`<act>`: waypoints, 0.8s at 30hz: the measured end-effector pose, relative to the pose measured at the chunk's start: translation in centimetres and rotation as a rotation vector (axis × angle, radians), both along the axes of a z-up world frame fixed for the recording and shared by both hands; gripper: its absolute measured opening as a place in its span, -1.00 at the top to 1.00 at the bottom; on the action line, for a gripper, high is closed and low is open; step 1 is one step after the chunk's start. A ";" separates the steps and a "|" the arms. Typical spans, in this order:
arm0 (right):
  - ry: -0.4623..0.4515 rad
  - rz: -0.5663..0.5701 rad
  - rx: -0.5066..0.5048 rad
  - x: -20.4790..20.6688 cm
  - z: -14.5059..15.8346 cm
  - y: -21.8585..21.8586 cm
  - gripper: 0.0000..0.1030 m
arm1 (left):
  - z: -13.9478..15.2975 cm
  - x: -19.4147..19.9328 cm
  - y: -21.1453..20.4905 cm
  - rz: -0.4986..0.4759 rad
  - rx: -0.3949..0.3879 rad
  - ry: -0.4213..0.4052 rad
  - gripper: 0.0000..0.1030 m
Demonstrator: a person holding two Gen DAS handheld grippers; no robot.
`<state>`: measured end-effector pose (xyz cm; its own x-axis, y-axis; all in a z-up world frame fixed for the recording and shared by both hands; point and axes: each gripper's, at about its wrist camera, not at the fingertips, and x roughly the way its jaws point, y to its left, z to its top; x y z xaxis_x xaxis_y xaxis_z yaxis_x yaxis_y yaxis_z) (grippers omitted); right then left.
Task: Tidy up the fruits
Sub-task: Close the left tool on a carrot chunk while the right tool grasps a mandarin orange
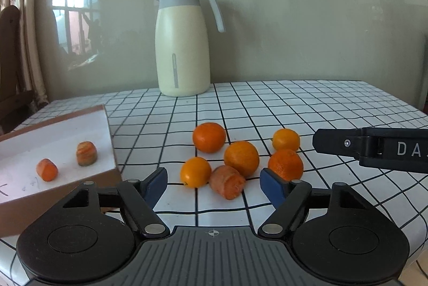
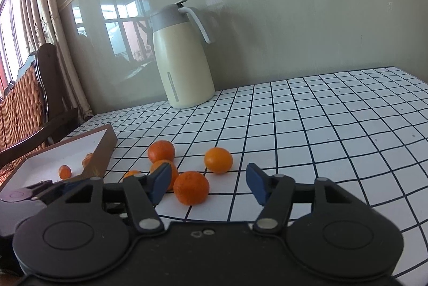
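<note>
Left wrist view shows the left gripper point(image 1: 214, 183) spread, nothing pinched, a carrot chunk point(image 1: 227, 181) and small orange point(image 1: 195, 171) lying between its pads on the table point(image 1: 334, 109); probably it lines up on the chunk, since two carrot pieces point(image 1: 86, 153) already sit in the cardboard tray point(image 1: 107, 122). Right wrist view shows the right gripper point(image 2: 208, 183) also spread and empty, a mandarin point(image 2: 191, 187) just ahead. Only the left view reveals the chunk; the right view hides it behind a finger.
</note>
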<state>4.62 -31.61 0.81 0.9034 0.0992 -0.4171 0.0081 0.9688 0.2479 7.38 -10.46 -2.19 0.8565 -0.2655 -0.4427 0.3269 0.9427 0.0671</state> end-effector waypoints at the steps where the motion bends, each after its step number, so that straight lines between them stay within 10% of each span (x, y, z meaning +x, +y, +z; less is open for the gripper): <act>1: 0.000 0.000 0.001 0.0 0.0 0.0 -0.05 | -0.1 0.1 -0.2 0.001 0.001 0.001 -0.40; 24: 0.034 0.015 0.014 1.0 -0.8 0.1 0.04 | -1.5 0.5 -1.6 0.073 0.022 0.021 0.27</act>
<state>5.62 -31.52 0.05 0.8870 0.1189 -0.4463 0.0021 0.9652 0.2613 7.89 -12.01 -3.66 0.8638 -0.1930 -0.4654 0.2590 0.9624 0.0816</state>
